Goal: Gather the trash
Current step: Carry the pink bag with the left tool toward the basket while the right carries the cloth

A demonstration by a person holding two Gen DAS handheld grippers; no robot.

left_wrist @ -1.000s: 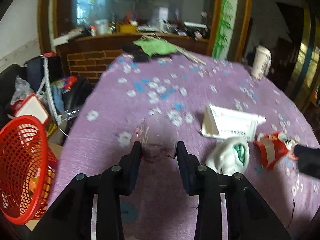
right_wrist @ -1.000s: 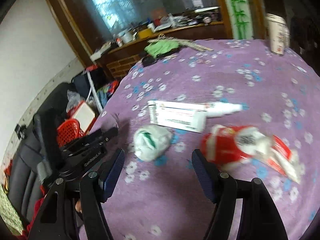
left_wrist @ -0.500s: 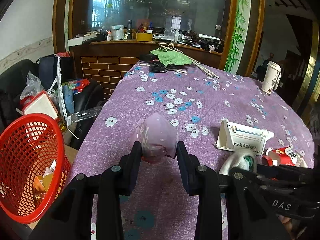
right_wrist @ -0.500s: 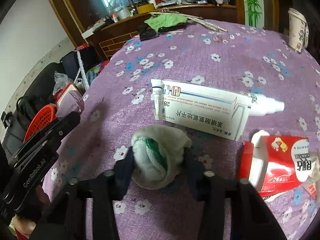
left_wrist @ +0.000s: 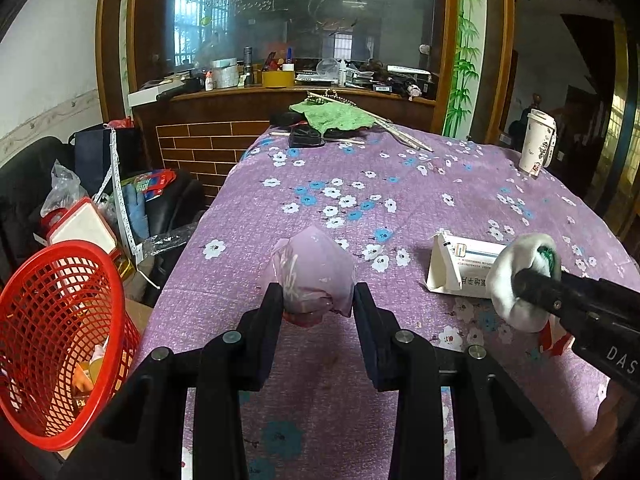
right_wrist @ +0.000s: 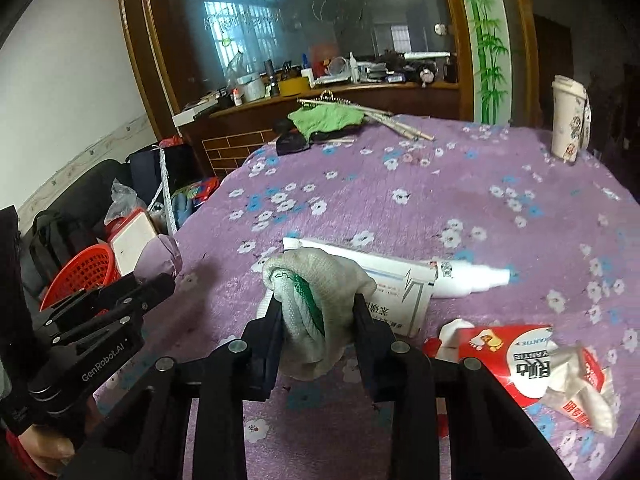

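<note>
My left gripper (left_wrist: 318, 300) is shut on a crumpled pink plastic bag (left_wrist: 312, 272), held above the purple flowered tablecloth (left_wrist: 400, 184). My right gripper (right_wrist: 318, 312) has a balled white glove with green trim (right_wrist: 316, 280) between its fingers; its jaws are closing and the pads press on the ball. In the left wrist view the glove ball (left_wrist: 520, 276) hangs at the right, above a white medicine box (left_wrist: 456, 268). A torn red and white wrapper (right_wrist: 520, 360) lies on the cloth to the right. A red mesh basket (left_wrist: 52, 320) with some trash in it stands off the table's left edge.
A white spray bottle (right_wrist: 472, 276) lies behind the box (right_wrist: 400, 292). A paper cup (left_wrist: 536, 144) stands at the far right; green cloth (left_wrist: 332, 116) and sticks lie at the far edge. Bags and a white-lidded container (left_wrist: 84, 224) crowd the floor by the basket (right_wrist: 80, 276).
My right gripper went from wide open to pressing on the white glove ball and raised it off the cloth. My left gripper kept its hold on the pink bag.
</note>
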